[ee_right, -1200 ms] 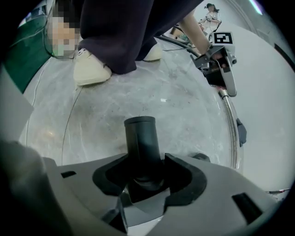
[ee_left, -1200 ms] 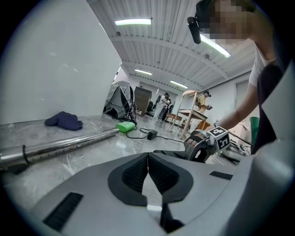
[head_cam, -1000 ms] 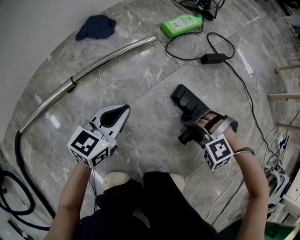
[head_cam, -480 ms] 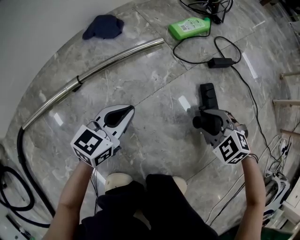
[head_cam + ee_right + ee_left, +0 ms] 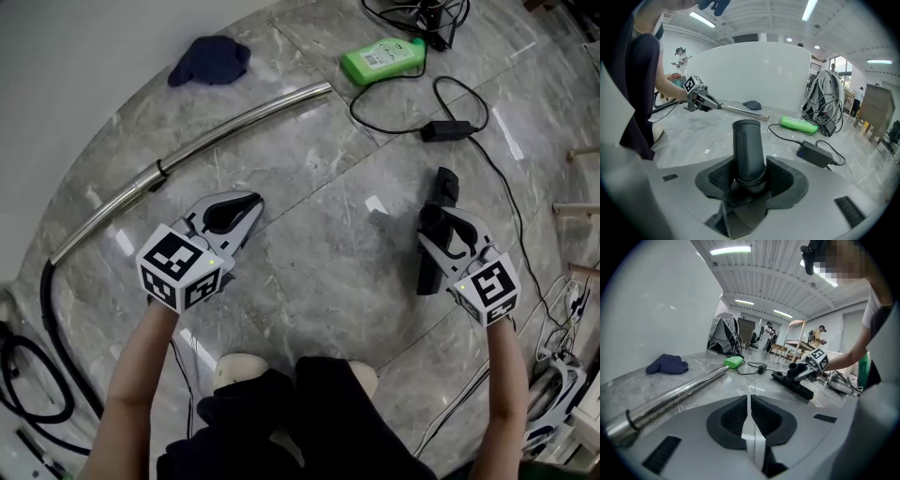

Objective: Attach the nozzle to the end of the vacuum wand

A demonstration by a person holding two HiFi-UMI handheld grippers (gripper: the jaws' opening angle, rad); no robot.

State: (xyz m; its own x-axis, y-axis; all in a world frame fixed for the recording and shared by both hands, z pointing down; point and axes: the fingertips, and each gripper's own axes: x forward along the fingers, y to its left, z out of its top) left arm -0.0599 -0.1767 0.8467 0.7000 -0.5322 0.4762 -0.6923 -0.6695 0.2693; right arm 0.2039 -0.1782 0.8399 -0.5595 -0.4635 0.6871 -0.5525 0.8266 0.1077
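My right gripper (image 5: pixel 439 223) is shut on the round neck (image 5: pixel 749 149) of the black vacuum nozzle (image 5: pixel 437 246). It holds the nozzle off the floor with the flat head turned on edge. The neck's open end points away from me. The chrome wand (image 5: pixel 217 131) lies on the marble floor at the upper left, its free end (image 5: pixel 322 90) toward the green bottle. My left gripper (image 5: pixel 246 208) is shut and empty, hovering just short of the wand. In the left gripper view the wand (image 5: pixel 670 397) runs off to the left and the nozzle (image 5: pixel 794 383) shows at the right.
A green bottle (image 5: pixel 384 56), a black power adapter (image 5: pixel 441 129) with its cable, and a blue cloth (image 5: pixel 211 59) lie beyond the wand. A black hose (image 5: pixel 42 309) trails from the wand's far end at the left. Wall curves along the upper left. The person's shoes (image 5: pixel 234 368) are below.
The right gripper has lifted the nozzle off the floor, rolled it so the head stands on edge, and carried it rightward. The left gripper has crept slightly toward the wand.
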